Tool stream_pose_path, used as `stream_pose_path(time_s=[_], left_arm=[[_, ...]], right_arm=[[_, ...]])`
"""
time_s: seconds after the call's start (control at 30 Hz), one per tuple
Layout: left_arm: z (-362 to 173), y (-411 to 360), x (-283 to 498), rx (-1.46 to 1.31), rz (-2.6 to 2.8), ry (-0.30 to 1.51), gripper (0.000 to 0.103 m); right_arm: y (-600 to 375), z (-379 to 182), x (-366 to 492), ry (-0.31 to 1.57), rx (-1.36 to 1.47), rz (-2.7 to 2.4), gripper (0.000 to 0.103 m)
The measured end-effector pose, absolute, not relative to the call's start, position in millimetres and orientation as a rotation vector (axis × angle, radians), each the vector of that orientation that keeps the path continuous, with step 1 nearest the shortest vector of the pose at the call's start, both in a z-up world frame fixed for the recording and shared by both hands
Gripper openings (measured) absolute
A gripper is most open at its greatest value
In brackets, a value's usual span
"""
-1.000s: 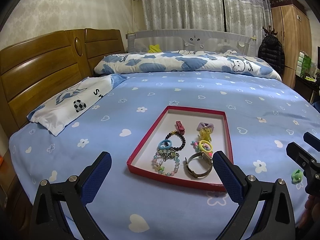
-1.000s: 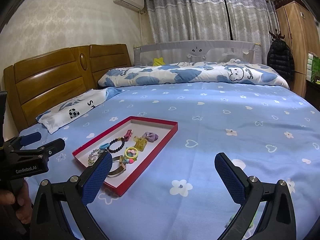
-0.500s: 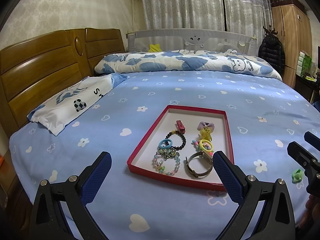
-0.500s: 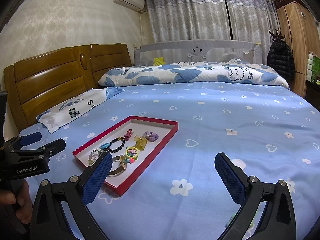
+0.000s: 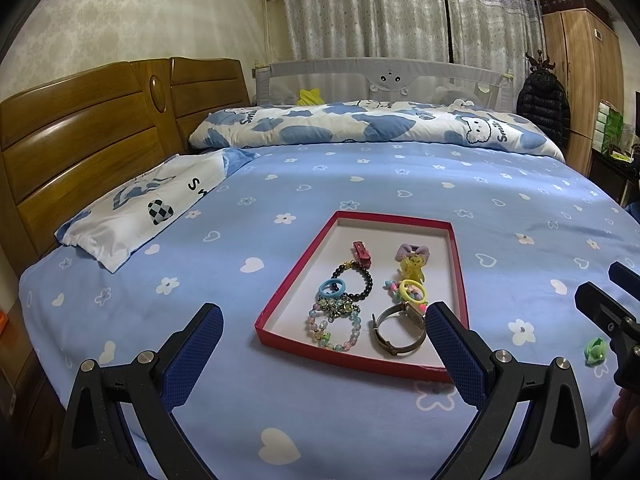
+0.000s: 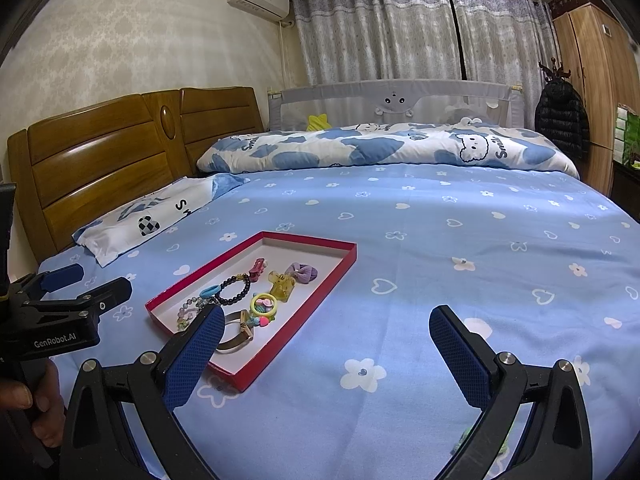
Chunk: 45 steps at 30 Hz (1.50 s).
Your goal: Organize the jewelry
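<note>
A red shallow tray (image 5: pixel 455 256) (image 6: pixel 320 292) lies on the blue bedsheet. It holds several pieces: a watch (image 5: pixel 400 330), a pastel bead bracelet (image 5: pixel 334 330), a black bead bracelet (image 5: pixel 360 280), a blue ring (image 5: pixel 331 287), a red clip (image 5: pixel 362 254) and a purple hair tie (image 5: pixel 412 250). A green hair tie (image 5: pixel 595 350) lies loose on the sheet right of the tray. My left gripper (image 5: pixel 322 344) is open and empty just before the tray's near edge. My right gripper (image 6: pixel 326 346) is open and empty, to the right of the tray; the green tie shows under its right finger (image 6: pixel 466 438).
A wooden headboard (image 5: pixel 80 140) and a white pillow (image 5: pixel 152 204) are at the left. A folded cloud-print quilt (image 5: pixel 360 128) and a grey bed rail (image 5: pixel 384 80) lie at the back. A wardrobe (image 5: pixel 580 80) with a black coat stands at the right.
Both grippers have barely shifted; the views drift very slightly. Nothing was picked up or let go.
</note>
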<state>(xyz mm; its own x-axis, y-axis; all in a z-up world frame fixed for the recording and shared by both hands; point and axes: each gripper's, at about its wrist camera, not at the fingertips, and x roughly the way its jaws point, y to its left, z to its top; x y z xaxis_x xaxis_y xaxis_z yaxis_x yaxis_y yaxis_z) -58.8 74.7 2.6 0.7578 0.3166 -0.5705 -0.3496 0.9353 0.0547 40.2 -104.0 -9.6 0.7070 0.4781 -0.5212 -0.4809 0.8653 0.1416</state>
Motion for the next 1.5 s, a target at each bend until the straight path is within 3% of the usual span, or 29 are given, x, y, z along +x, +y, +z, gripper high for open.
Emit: stream_pose_path(time_s=[1.5], left_arm=[[-0.6,68.7,-59.3,-0.04,0.349,0.607,0.102]], right_arm=[[-100.8,-9.0,37.4,0.577,-0.006,0.534,0.103]])
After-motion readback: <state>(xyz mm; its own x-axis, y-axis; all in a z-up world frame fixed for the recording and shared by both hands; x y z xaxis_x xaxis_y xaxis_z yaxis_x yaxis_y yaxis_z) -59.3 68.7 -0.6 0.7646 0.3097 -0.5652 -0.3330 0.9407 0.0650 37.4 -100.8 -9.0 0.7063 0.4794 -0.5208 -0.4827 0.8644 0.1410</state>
